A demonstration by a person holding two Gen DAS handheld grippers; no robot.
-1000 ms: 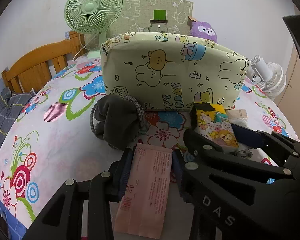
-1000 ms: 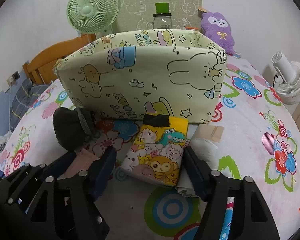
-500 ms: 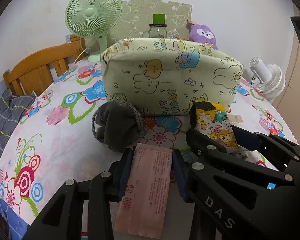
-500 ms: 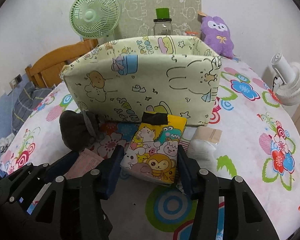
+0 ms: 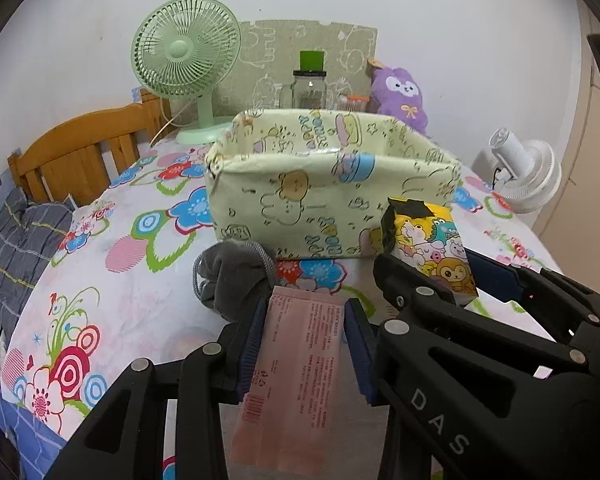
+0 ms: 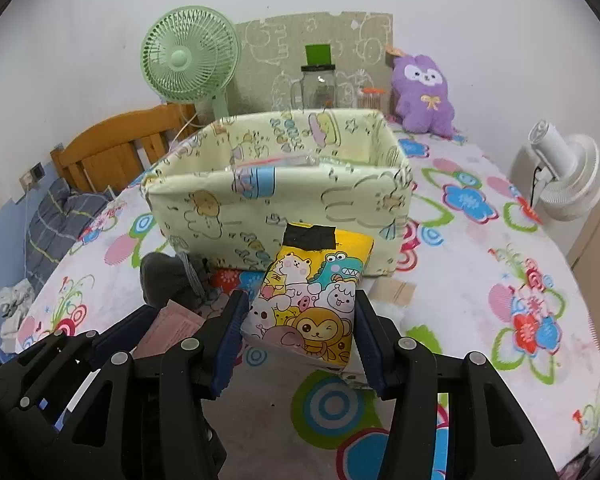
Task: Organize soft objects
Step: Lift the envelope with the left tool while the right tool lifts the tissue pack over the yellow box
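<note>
From the left wrist, a pink packet (image 5: 292, 376) is clamped between the left gripper (image 5: 306, 344) fingers, its lower end cut off by the frame. Just ahead, a grey sock bundle (image 5: 232, 280) lies on the flowered sheet (image 5: 112, 280), before the fabric storage box (image 5: 332, 208), whose contents are hidden.

From the right wrist, a cartoon-printed tissue pack (image 6: 312, 300) is gripped by the right gripper (image 6: 298, 336) fingers, raised before the box (image 6: 280, 208); a clear bag edge inside is hard to make out.
</note>
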